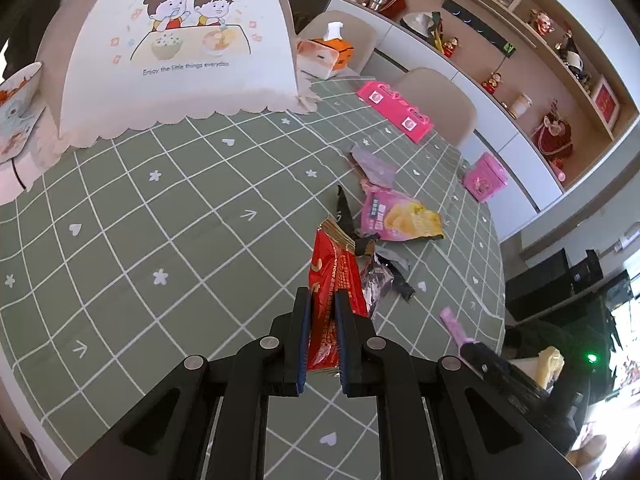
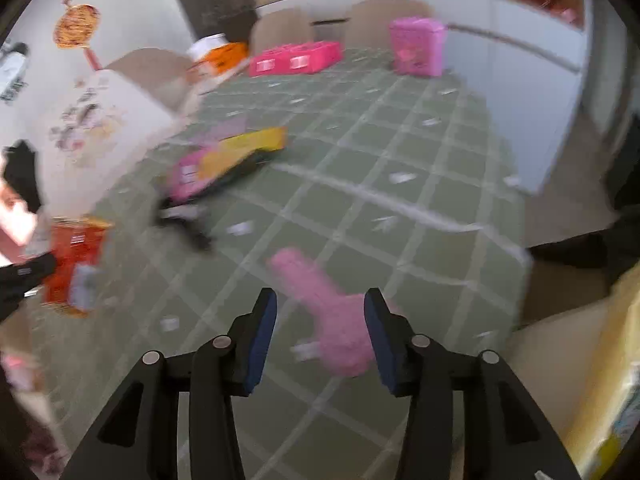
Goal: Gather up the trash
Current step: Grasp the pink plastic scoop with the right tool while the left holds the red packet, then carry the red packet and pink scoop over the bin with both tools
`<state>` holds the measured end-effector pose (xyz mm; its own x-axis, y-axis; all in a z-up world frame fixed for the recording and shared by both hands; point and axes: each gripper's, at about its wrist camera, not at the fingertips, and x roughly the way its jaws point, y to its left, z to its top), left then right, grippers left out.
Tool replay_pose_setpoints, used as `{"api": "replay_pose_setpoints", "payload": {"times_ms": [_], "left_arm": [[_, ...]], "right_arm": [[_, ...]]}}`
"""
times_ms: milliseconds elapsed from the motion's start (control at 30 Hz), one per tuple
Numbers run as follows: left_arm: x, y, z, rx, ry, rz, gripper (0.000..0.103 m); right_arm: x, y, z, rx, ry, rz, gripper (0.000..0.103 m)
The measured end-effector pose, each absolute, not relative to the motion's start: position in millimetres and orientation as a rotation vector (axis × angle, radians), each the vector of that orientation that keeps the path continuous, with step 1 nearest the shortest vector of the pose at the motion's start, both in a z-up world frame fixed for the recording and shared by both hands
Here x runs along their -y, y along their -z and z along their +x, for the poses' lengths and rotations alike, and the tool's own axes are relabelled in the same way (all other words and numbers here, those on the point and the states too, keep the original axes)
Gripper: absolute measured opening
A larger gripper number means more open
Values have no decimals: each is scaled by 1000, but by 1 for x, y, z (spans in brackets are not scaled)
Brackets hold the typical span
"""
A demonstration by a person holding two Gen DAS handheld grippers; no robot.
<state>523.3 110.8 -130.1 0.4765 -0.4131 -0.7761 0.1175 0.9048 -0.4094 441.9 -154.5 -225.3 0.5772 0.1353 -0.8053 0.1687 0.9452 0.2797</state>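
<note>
- Now the left gripper (image 1: 323, 296) has its jaws nearly closed, and they pinch a red snack wrapper (image 1: 330, 276) that sticks up above the green checked tablecloth (image 1: 160, 220).
- The right gripper (image 2: 320, 300) has its jaws wide apart. A pink wrapper (image 2: 332, 320) lies on the cloth between them, and the pads are not pressing on it. The picture is blurry.
- Other trash on the cloth: one pink and yellow snack bag (image 1: 400, 218), one purple wrapper (image 1: 374, 168), and one silver and dark wrapper (image 1: 384, 276), all near each other.
- Other things: two pink boxes (image 1: 396, 110) (image 1: 486, 176), one tissue box (image 1: 326, 54), one food cover (image 1: 180, 48) with two cartoon kids on it.
</note>
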Motion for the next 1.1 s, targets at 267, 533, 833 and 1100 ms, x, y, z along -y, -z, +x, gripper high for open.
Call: {"api": "replay_pose_setpoints", "payload": {"times_ms": [267,533,833,1100], "left_arm": [[-113,135,523,-1045,336,-347,12],[-117,141,519,-1063,321,-362,12],[-111,124,501,-1035,320,-376,12],[-92,68,461,-921,342,-375,12]], "right_arm": [[152,219,432,-904,149,188,49],[168,245,440,-973,224,212,51],[143,211,430,-923,67,200,42],[132,125,398,-760,-65,178,42]]}}
